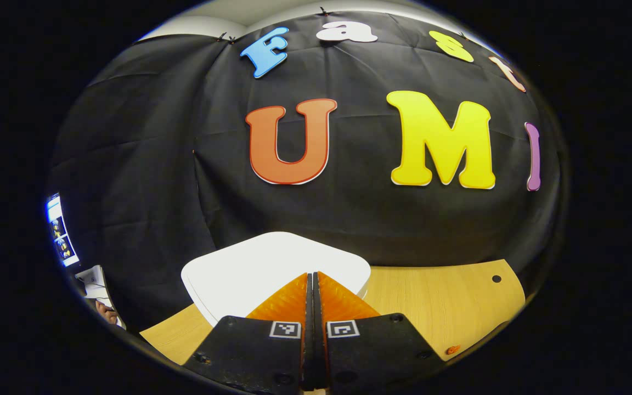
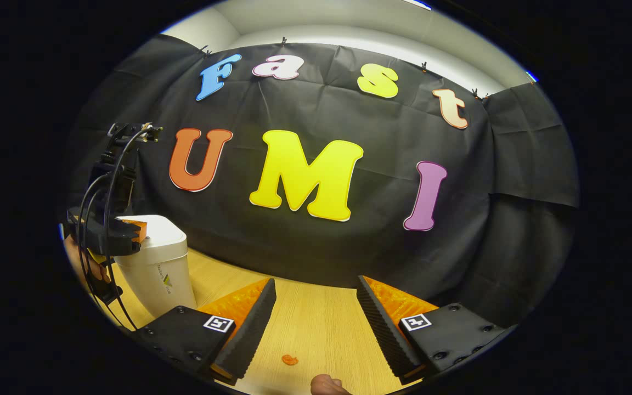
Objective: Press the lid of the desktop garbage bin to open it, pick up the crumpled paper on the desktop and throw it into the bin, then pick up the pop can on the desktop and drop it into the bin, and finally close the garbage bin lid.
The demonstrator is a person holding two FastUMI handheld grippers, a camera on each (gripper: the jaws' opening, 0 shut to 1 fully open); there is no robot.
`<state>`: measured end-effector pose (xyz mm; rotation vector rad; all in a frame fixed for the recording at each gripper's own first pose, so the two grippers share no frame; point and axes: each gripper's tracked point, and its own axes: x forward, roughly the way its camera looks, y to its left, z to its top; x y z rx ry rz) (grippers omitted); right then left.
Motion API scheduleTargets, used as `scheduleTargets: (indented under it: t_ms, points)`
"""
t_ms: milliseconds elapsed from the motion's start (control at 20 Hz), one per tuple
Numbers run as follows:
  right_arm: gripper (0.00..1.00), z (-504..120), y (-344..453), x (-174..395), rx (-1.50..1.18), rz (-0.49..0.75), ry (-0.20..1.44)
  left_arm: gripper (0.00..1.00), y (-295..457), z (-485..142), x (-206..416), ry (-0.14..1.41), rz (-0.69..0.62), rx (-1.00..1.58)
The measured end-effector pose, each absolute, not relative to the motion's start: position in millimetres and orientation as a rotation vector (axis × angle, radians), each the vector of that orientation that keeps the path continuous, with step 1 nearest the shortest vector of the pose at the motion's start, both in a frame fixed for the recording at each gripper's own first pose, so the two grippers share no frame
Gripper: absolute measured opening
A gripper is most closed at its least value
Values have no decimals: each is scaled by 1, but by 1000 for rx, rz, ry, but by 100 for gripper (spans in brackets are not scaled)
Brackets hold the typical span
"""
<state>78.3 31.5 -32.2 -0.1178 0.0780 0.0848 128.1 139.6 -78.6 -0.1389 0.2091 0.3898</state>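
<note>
Hovering at the bottom centre of the left gripper view, the left gripper (image 1: 312, 285) has its fingers pressed together over the bin's white lid (image 1: 250, 263). At the bottom of the right gripper view, the right gripper (image 2: 316, 307) stands wide apart above the wooden table (image 2: 316, 329), with the garbage bin (image 2: 157, 269) at the left edge.

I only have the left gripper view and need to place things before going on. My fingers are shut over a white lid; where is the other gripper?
Observer: The right gripper hangs open over bare table, holding nothing.
Operator: How does the bin stand?
Observer: The bin stands upright with its lid down, and the left gripper is at the lid's top.
Operator: Anything near the right gripper?
Observer: A small orange scrap lies on the table between its fingers, and a fingertip shows at the bottom edge.
</note>
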Motion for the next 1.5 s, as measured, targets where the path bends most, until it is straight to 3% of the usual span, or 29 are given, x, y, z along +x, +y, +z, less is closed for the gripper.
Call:
scheduleTargets:
  t_ms: [500,1200,1300,1350,1500]
  points:
    - [94,-48,41,84,-118,100,122,3,137,-99,130,329,388,-102]
    - [94,-54,11,73,-62,92,137,5,140,-51,112,221,428,-21]
    - [94,-59,8,70,-50,99,150,11,135,-45,104,221,426,-19]
    - [94,-61,5,67,-48,98,153,19,129,-42,101,211,410,-28]
    - [94,-64,3,62,-38,110,161,55,114,-36,89,189,372,-42]
